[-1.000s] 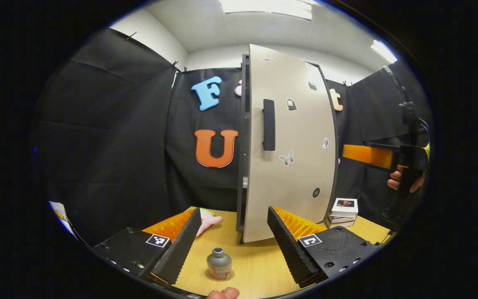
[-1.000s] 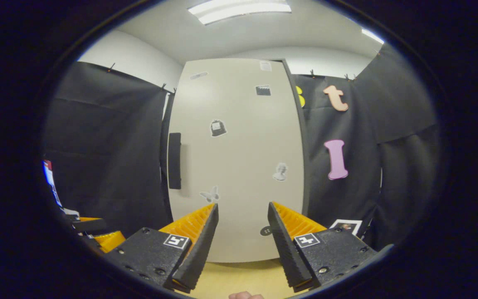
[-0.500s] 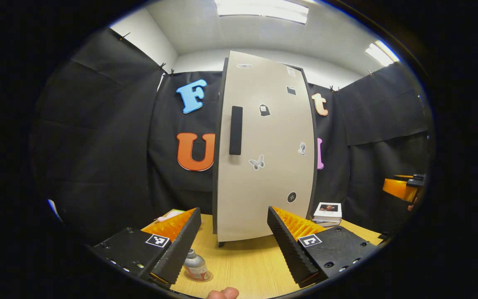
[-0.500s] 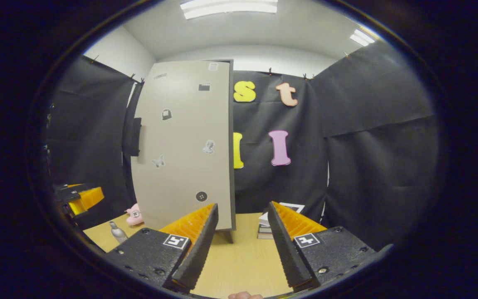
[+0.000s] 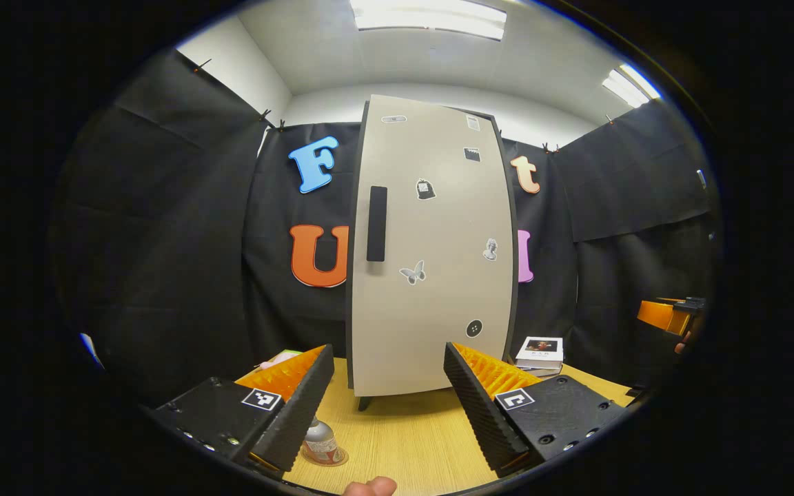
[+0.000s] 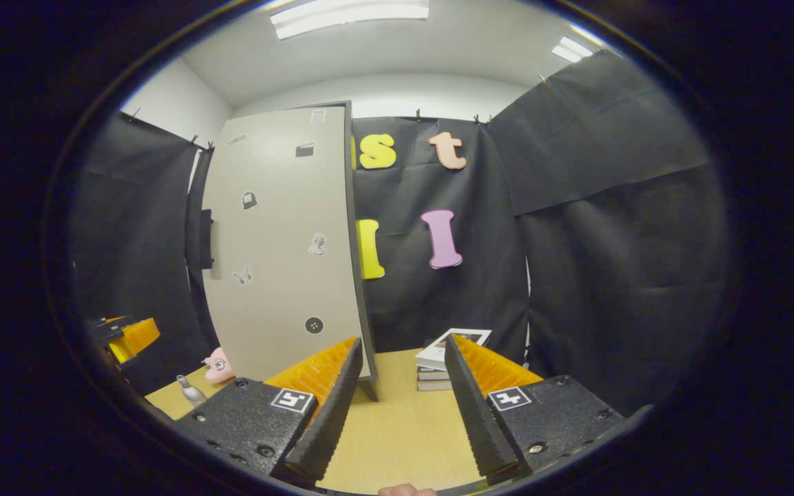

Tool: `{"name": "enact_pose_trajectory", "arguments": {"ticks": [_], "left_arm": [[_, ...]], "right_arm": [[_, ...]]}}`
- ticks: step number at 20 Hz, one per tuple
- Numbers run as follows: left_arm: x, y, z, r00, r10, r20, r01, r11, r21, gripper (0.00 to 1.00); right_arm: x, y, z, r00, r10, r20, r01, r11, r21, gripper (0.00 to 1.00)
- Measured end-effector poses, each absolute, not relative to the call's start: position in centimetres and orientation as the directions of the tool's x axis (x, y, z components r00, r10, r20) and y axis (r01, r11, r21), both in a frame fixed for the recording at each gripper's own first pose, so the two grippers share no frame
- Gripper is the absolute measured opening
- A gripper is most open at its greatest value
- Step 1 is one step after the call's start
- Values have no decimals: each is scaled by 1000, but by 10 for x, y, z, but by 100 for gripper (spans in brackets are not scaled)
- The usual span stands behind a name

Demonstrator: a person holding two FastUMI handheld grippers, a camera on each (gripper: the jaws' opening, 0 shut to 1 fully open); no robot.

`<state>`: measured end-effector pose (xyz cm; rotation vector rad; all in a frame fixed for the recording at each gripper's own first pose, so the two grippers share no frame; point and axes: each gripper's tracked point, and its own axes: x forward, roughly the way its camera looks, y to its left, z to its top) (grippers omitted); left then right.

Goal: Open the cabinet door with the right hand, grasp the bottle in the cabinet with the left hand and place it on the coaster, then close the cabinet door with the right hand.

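The pale cabinet (image 5: 431,255) stands on the wooden table (image 5: 404,441), its door flat shut and the dark handle (image 5: 376,224) on the door's left side. A small grey bottle (image 5: 319,439) stands upright on a round coaster (image 5: 333,458), half hidden behind my left gripper's finger. My left gripper (image 5: 387,406) is open and holds nothing, well back from the cabinet. In the right gripper view the cabinet (image 6: 280,241) is off to the left, with the bottle (image 6: 190,391) low at the left. My right gripper (image 6: 400,406) is open over the table, clear of the door.
A short stack of books (image 5: 540,348) lies right of the cabinet, also the books (image 6: 449,351) ahead of my right gripper. A pink soft toy (image 6: 216,365) sits by the cabinet's left foot. The other gripper (image 5: 669,315) shows at the far right edge.
The cabinet door went from ajar to fully shut. The right gripper drew back and swung right, away from the door. The left gripper shifted, so the bottle now sits by its left finger.
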<state>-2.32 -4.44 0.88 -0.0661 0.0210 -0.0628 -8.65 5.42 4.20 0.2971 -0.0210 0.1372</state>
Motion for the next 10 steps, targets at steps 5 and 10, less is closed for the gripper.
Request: {"name": "enact_pose_trajectory", "arguments": {"ticks": [5,10], "left_arm": [[-25,-46,11,998,-65,-12,64,996,-57,96],[-24,-48,12,997,-73,-8,72,996,-53,96]], "right_arm": [[-85,53,44,988,148,44,-154,941,300,78],[-88,54,43,987,158,39,-163,943,291,78]]}}
